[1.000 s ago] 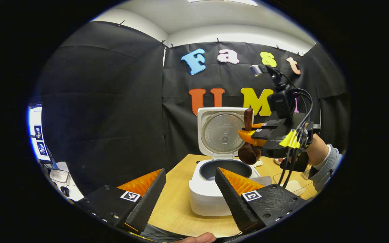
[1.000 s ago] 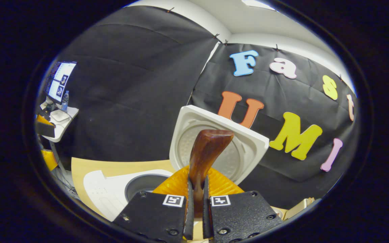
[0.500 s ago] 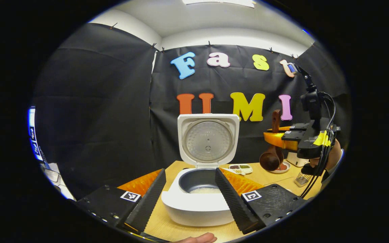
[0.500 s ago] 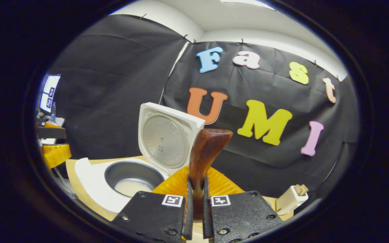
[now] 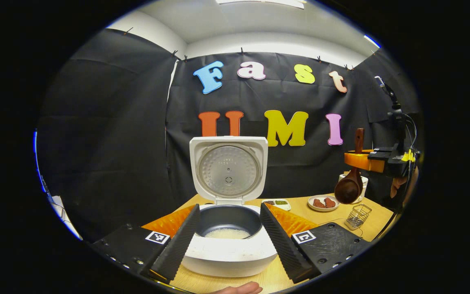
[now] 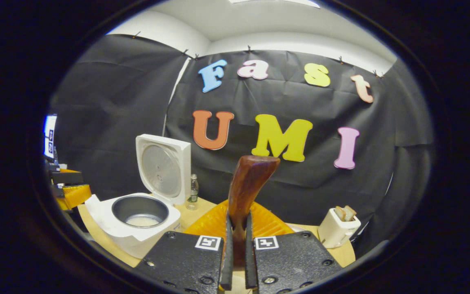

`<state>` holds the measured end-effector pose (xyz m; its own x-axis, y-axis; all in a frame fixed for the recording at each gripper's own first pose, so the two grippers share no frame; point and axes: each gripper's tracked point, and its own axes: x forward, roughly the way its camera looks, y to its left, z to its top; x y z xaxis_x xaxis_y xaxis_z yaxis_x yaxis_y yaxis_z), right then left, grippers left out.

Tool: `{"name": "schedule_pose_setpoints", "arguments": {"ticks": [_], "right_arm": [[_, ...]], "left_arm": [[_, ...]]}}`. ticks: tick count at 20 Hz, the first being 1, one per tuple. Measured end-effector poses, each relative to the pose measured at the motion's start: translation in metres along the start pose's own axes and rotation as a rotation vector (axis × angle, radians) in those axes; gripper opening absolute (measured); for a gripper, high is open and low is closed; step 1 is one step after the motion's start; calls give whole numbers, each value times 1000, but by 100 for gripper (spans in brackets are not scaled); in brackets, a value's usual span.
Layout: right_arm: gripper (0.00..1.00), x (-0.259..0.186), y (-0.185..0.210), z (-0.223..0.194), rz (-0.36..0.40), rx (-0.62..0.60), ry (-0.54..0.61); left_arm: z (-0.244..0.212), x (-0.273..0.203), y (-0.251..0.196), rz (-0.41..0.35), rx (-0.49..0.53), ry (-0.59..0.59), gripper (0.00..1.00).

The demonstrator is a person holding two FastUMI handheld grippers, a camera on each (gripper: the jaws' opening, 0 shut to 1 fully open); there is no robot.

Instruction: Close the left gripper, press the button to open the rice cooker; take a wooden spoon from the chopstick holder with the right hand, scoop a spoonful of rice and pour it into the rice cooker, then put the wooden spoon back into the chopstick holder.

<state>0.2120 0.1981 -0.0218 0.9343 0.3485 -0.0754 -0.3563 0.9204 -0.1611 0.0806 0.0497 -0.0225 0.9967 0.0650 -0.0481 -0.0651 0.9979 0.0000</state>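
The right gripper (image 5: 361,160), jaws clamped on the dark wooden spoon (image 5: 351,185), has moved from above the open white rice cooker (image 5: 229,228) to the frame's far right, over the wire chopstick holder (image 5: 358,216). The left gripper (image 5: 229,241) (jaws apart) frames the cooker. The right gripper view adds a white toaster (image 6: 336,231).

Even overhead light, sharp focus
We see a ceiling panel (image 5: 259,2) lighting both views; fisheye bending curves the edges.
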Motion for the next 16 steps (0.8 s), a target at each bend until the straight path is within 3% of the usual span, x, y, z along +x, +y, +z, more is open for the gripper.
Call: {"name": "schedule_pose_setpoints", "arguments": {"ticks": [16], "right_arm": [[19,-28,-177,-61,-317,174,-2]], "left_arm": [[11,29,-43,11,16,-38,93]]}}
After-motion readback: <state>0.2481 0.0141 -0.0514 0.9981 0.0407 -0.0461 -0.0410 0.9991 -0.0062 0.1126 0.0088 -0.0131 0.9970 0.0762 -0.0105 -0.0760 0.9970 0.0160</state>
